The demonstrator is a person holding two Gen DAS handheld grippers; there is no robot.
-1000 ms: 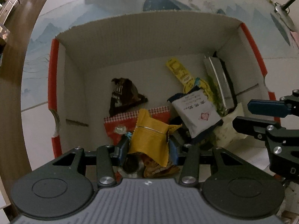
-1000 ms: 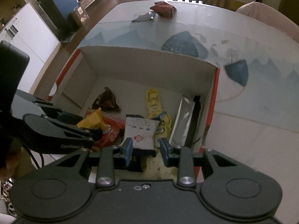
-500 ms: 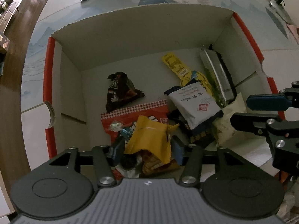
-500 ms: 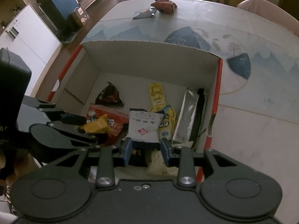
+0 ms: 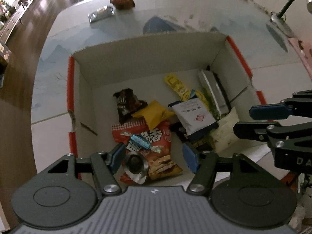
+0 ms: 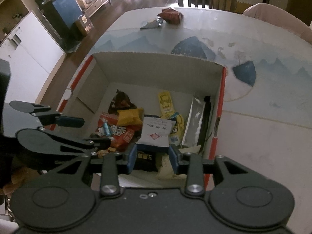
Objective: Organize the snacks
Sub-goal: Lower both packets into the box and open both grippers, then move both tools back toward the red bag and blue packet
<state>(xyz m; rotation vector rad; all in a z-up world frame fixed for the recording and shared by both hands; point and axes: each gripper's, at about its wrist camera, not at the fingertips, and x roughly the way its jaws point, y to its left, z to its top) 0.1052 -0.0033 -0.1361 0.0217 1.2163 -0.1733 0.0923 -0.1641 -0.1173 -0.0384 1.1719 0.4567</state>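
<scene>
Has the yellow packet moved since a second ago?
Yes. The yellow packet left the opening left tongs and now lies deeper in the box, on the red bag.

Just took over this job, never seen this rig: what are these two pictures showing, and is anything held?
No robot here: a person holds a two-fingered tool in each hand, each with a wide-angle camera looking along its fingers. One picture is from the left tool, the other from the right tool. Both look down into an open cardboard box on a table, with snacks inside: a yellow packet lying partly on a red bag, a white packet and more. A silver packet and a brown packet lie on the table beyond. The left tool's jaws have just been opening and grip nothing. The right tool's have just opened slightly, with the white packet's end between them; whether they press it I cannot tell.
</scene>
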